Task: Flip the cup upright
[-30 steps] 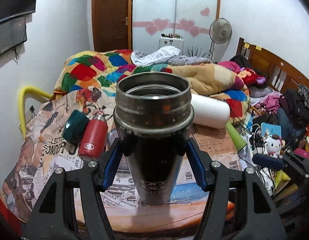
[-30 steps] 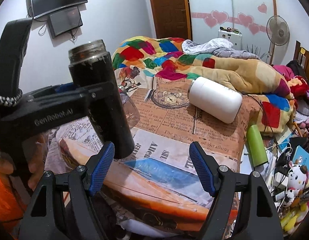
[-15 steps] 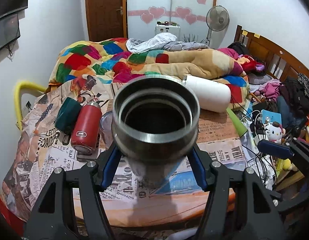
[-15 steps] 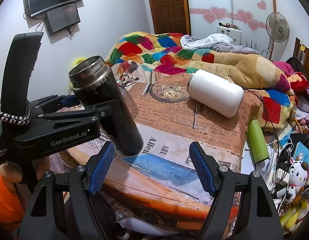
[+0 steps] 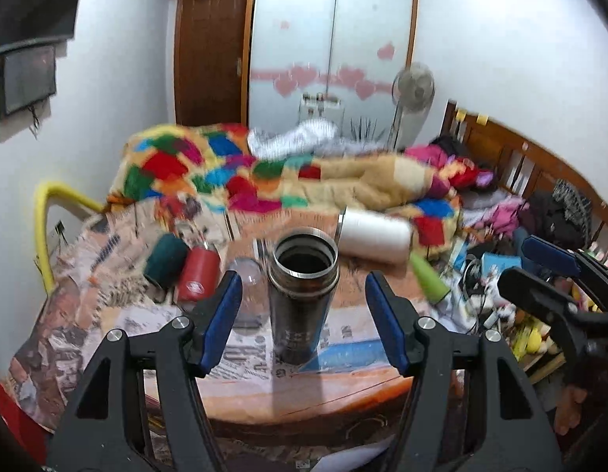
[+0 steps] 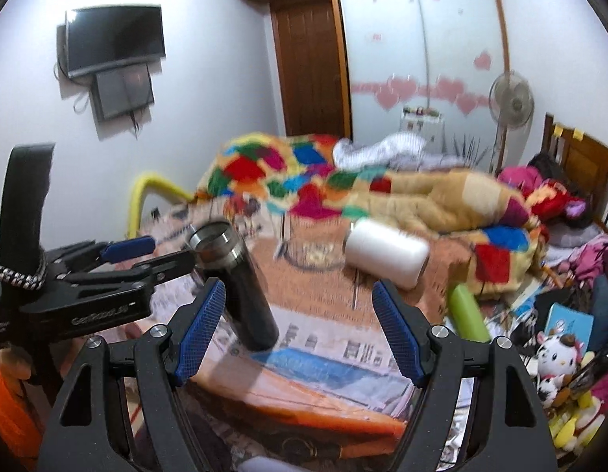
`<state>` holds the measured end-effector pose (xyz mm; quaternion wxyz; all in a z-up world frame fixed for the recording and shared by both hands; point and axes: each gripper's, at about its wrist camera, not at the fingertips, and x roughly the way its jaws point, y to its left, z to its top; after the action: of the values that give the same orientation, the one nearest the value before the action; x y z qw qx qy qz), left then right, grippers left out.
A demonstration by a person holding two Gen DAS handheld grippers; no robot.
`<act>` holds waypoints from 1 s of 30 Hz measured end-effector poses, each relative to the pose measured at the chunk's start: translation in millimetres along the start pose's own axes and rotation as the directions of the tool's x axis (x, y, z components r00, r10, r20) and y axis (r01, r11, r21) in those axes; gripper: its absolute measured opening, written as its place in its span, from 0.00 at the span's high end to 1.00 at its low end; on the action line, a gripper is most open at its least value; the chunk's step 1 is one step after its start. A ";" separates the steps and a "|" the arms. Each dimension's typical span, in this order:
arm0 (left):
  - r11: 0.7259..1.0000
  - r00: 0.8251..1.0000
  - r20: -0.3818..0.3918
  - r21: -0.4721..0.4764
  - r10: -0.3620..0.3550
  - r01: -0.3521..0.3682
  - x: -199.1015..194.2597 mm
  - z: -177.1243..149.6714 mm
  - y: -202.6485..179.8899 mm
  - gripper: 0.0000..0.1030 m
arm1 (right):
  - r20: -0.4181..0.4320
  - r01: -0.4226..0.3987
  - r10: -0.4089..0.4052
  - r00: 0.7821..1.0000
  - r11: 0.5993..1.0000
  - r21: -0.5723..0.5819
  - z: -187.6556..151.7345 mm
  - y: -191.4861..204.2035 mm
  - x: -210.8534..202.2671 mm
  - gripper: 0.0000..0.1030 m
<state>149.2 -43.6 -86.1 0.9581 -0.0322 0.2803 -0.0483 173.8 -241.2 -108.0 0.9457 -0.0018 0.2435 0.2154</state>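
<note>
A dark steel tumbler point(image 5: 302, 295) stands upright, mouth up, on the newspaper-covered table point(image 5: 343, 385). My left gripper point(image 5: 304, 322) is open, its blue pads on either side of the tumbler and apart from it. In the right wrist view the tumbler point(image 6: 241, 295) stands left of centre, with the left gripper point(image 6: 138, 255) beside its rim. My right gripper point(image 6: 300, 330) is open and empty, near the table's front edge.
A white bottle point(image 5: 374, 236) lies on its side behind the tumbler. A red flask point(image 5: 197, 279), a dark green cup point(image 5: 164, 259) and a clear glass point(image 5: 246, 279) lie at the left. A green tube point(image 5: 427, 279) lies right. A cluttered bed stands behind.
The left gripper set the tumbler down upright, opened and drew back from it. The right gripper stayed open and pulled back a little.
</note>
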 end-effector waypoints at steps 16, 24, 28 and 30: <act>0.991 0.907 0.414 0.067 0.080 -0.118 -151.6 -6.5 -13.3 0.05 | 0.329 0.044 -0.045 0.943 0.999 0.010 15.2 49.6 -97.7 0.27; 0.991 0.887 0.453 0.052 0.089 -0.126 -165.4 -14.0 -15.8 0.00 | 0.370 0.108 -0.105 0.923 0.994 0.014 7.9 55.9 -106.3 0.09; 0.992 0.887 0.452 0.037 0.090 -0.120 -167.7 -17.4 -13.9 0.00 | 0.379 0.134 -0.134 0.916 0.991 0.027 6.8 55.4 -107.3 0.00; 0.993 0.890 0.447 0.031 0.089 -0.115 -166.1 -16.7 -11.8 0.00 | 0.374 0.131 -0.131 0.918 0.991 0.025 5.2 55.2 -108.6 0.00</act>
<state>0.0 -37.5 -10.4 0.9985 -0.0006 0.0538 0.0030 68.0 -234.7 -47.7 0.9870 0.0226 0.0579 0.1481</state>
